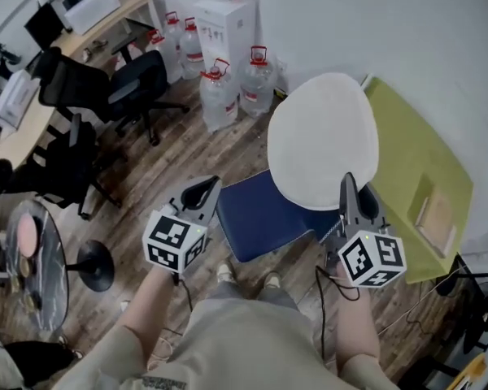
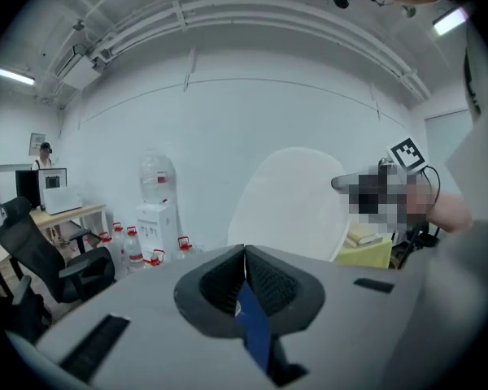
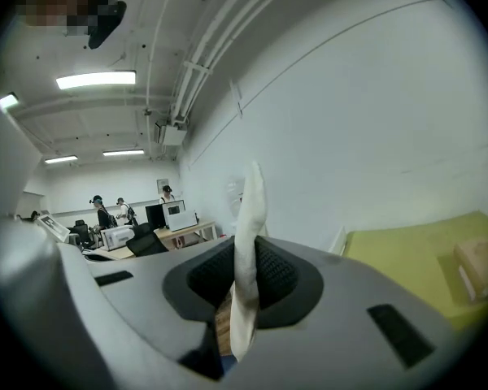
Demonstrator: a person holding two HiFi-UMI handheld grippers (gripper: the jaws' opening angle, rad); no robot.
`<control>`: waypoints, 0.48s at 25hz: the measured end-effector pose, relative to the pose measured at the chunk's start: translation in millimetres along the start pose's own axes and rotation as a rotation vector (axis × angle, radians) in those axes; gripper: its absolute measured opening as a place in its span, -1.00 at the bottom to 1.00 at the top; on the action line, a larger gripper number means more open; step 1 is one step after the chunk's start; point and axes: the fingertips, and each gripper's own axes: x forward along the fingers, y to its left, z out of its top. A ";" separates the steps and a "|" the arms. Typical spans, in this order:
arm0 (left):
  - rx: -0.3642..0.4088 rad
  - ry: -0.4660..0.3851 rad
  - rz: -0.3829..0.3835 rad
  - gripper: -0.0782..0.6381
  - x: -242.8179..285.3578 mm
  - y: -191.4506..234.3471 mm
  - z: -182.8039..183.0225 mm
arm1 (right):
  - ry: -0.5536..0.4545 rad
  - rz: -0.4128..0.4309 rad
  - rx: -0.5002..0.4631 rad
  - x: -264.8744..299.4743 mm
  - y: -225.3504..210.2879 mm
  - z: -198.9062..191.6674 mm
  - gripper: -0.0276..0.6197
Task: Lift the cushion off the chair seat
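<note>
A white oval cushion (image 1: 321,136) stands tilted up in front of me. My right gripper (image 1: 347,181) is shut on its lower right edge; in the right gripper view the thin white edge (image 3: 250,210) runs between the pads of that gripper (image 3: 246,250). Under the cushion lies a flat blue pad (image 1: 260,218). My left gripper (image 1: 203,189) is at its left corner. In the left gripper view the left gripper (image 2: 245,254) is shut on a blue strip (image 2: 252,323), and the white cushion (image 2: 293,201) stands to the right. Whether the two pieces are joined I cannot tell. The chair frame is hidden.
Water bottles (image 1: 220,92) and a white dispenser box (image 1: 224,23) stand by the far wall. Black office chairs (image 1: 106,88) and a desk (image 1: 73,47) are at the left, with a round glass table (image 1: 37,258) nearer. A yellow-green surface (image 1: 415,169) with a book (image 1: 437,218) lies at the right.
</note>
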 end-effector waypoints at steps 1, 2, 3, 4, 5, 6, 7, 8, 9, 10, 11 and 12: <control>0.015 -0.020 0.002 -0.73 -2.4 -1.9 11.8 | -0.027 0.001 -0.008 -5.4 1.0 11.6 -0.71; 0.030 -0.040 0.004 -0.73 -5.3 -3.6 23.0 | -0.054 0.003 -0.017 -11.3 2.7 22.8 -0.71; 0.043 -0.059 0.007 -0.73 -8.9 -5.2 33.7 | -0.081 0.006 -0.028 -17.7 5.1 33.4 -0.71; 0.055 -0.079 0.010 -0.73 -13.5 -6.7 44.1 | -0.107 0.010 -0.040 -24.4 8.3 43.3 -0.71; 0.066 -0.099 0.013 -0.73 -19.0 -7.9 54.1 | -0.132 0.012 -0.052 -31.2 11.8 52.3 -0.71; 0.074 -0.120 0.016 -0.73 -25.2 -9.3 63.9 | -0.155 0.014 -0.063 -38.0 15.2 60.6 -0.71; 0.083 -0.142 0.020 -0.73 -31.4 -10.9 73.3 | -0.175 0.017 -0.073 -44.6 18.0 68.2 -0.71; 0.091 -0.163 0.024 -0.73 -37.2 -12.8 82.0 | -0.193 0.019 -0.080 -50.8 20.1 74.9 -0.71; 0.101 -0.182 0.027 -0.73 -42.5 -15.1 89.8 | -0.207 0.023 -0.084 -56.6 21.5 80.5 -0.71; 0.110 -0.199 0.030 -0.73 -47.5 -17.5 96.4 | -0.219 0.026 -0.085 -62.1 22.6 84.9 -0.71; 0.117 -0.213 0.033 -0.73 -52.5 -19.8 102.0 | -0.229 0.029 -0.086 -67.1 23.9 88.2 -0.71; 0.121 -0.227 0.034 -0.73 -57.3 -21.6 106.8 | -0.239 0.033 -0.086 -71.7 25.5 90.8 -0.71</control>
